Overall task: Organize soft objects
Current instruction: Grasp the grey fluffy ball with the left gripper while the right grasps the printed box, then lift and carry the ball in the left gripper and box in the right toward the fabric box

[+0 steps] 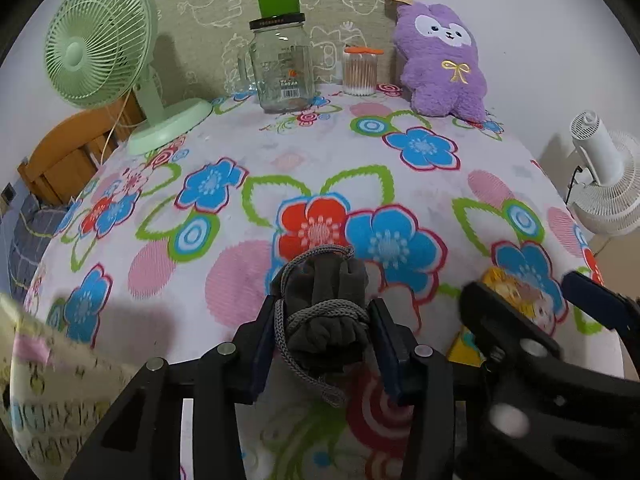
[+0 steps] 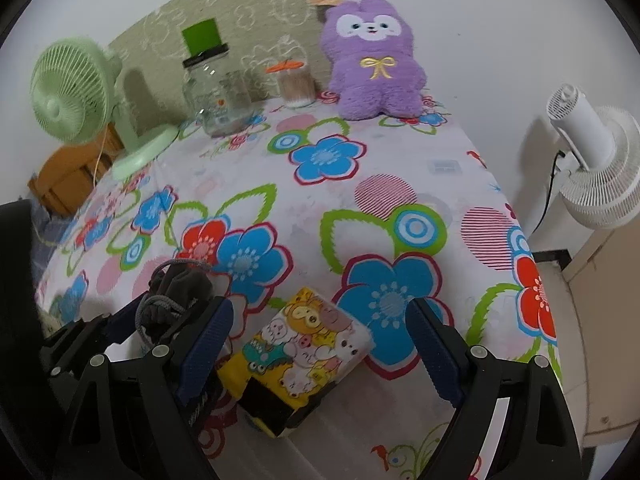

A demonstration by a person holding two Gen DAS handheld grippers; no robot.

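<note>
Two tongs: my left gripper (image 1: 326,332) pinches one grey drawstring pouch (image 1: 324,300); my right gripper (image 2: 320,344) gapes around one cartoon tissue pack (image 2: 304,356); one purple plush (image 1: 440,60) sits far.

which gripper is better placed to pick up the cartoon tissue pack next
Right. The right gripper stands wide open with the cartoon tissue pack lying between its fingers, pads not touching it. The left gripper is occupied, closed around the grey drawstring pouch.
</note>
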